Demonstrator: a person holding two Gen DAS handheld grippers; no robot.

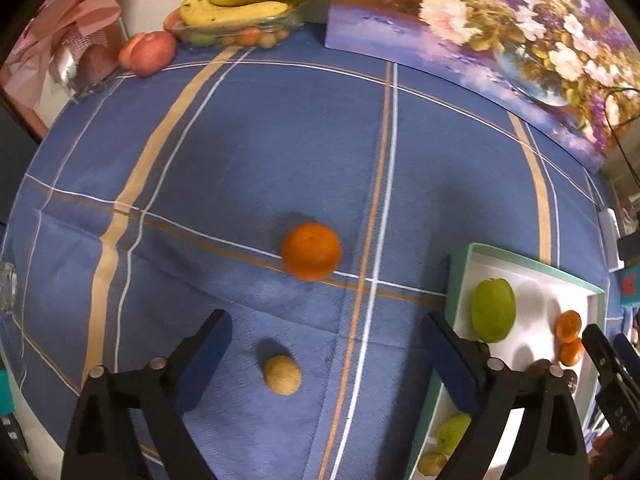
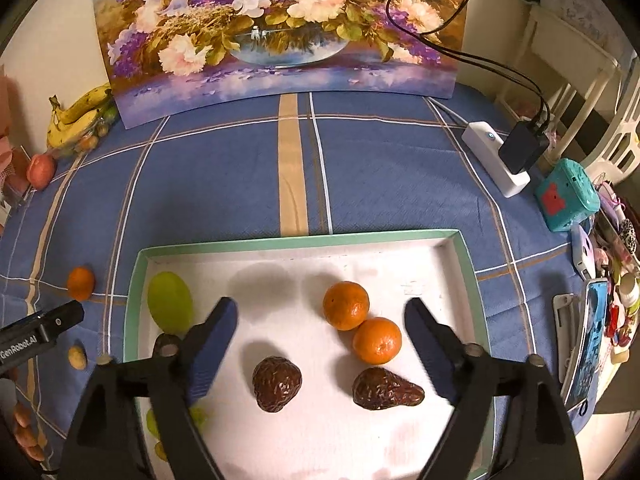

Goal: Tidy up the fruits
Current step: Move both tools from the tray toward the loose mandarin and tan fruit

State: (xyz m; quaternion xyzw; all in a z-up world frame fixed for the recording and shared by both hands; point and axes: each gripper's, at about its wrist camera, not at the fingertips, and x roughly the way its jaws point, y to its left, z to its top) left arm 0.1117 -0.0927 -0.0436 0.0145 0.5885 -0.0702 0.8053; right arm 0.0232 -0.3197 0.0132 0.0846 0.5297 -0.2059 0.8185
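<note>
— Where did things stand? 
— Left gripper (image 1: 326,354) hung spread over a small yellow fruit (image 1: 282,374) on the cloth (image 1: 240,160); right gripper (image 2: 320,342), spread and empty, hovered above the tray (image 2: 304,241).
— Next?
— Likely closing gently on that fruit.

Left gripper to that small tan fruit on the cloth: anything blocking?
Nothing visible. The left gripper is open, and the small tan fruit lies on bare tablecloth between its fingers. The orange sits farther out, and the tray is off to the right.
</note>
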